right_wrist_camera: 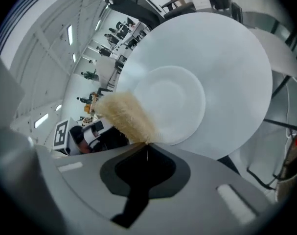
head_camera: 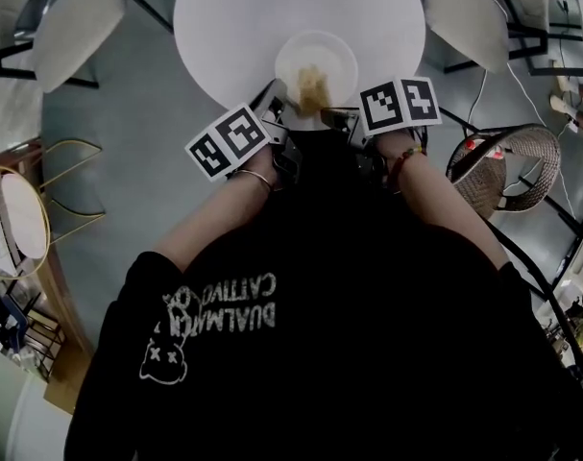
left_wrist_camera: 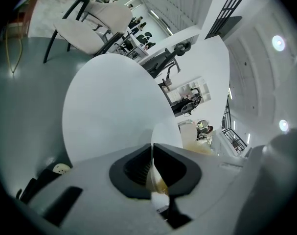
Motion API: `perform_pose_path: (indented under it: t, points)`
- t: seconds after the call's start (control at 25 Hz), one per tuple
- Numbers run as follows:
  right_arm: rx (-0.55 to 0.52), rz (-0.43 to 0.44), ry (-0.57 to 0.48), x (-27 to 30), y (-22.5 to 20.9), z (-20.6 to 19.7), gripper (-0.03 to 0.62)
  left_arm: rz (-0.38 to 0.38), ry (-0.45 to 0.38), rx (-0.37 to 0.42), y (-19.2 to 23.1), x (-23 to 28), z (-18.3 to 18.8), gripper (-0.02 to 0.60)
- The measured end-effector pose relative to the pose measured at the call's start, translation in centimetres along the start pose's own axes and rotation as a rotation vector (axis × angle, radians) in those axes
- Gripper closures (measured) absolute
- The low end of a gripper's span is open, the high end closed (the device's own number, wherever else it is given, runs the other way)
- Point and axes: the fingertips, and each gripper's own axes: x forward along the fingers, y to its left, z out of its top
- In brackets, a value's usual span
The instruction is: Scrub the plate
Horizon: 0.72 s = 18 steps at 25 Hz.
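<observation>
The white plate [head_camera: 318, 54] lies with its face up on the round white table [head_camera: 235, 19], at the near edge of the table and a little to the right of the middle, just in front of the person. The plate is round, so it has no long axis. From the head view I cannot tell if its near rim is lifted off the table. The fibrous tan scrubbing pad [head_camera: 313, 86] is longer than it is wide. Its long axis runs from the near rim of the plate toward the centre, and its far end rests on the near part of the plate. The left gripper [head_camera: 277, 113] comes to the plate from the near left. In the left gripper view the two jaws of the left gripper [left_wrist_camera: 152, 149] stand almost together, with only the thin rim of the plate [left_wrist_camera: 166, 135] pinched between them, and the table [left_wrist_camera: 106, 106] spreads out behind. The right gripper [head_camera: 335, 116] comes from the near right. In the right gripper view the jaws of the right gripper [right_wrist_camera: 147, 149] are closed on the near end of the scrubbing pad [right_wrist_camera: 126, 114], which goes up and to the left from the jaws, across the rim of the plate [right_wrist_camera: 175, 99]. The two grippers are near to each other, with the pad between them.
</observation>
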Motion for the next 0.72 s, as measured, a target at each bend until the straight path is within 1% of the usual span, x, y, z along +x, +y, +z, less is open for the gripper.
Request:
perform_pose_path:
  t: [0.08, 0.2, 0.48, 0.72]
  points:
    - [0.015, 0.040, 0.005, 0.4, 0.8, 0.2, 0.585, -0.005, 0.008, 0.020, -0.3, 0.1, -0.2, 0.568]
    - [0.019, 0.065, -0.001, 0.7, 1.2, 0.3, 0.585, -0.010, 0.016, 0.043, -0.6, 0.3, -0.4, 0.568]
    - [0.092, 0.077, -0.051, 0.5, 0.5, 0.8, 0.585, -0.011, 0.025, 0.043, -0.5, 0.0, -0.5, 0.566]
    - [0.152, 0.066, -0.093, -0.5, -1.6, 1.2, 0.585, -0.007, 0.034, 0.055, -0.7, 0.5, -0.8, 0.566]
